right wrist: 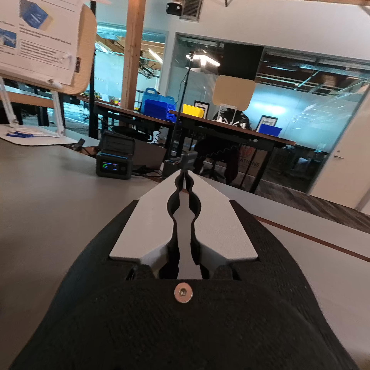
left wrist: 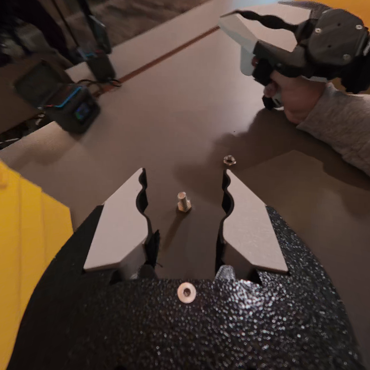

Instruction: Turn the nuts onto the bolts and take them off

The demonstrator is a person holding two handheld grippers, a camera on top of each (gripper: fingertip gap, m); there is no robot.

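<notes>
- Grey-fingered, my left gripper (left wrist: 185,170) was spread wide around the upright bolt (left wrist: 183,202) on the table (left wrist: 160,130), not touching.
- My right gripper (right wrist: 184,173), pressed together and empty, hovered far right.
- The nut (left wrist: 229,160) lay just beyond my left gripper's right fingertip.

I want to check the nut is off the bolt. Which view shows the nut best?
The left wrist view: the nut lies on the table, apart from the upright bolt. The right wrist view shows neither.
</notes>
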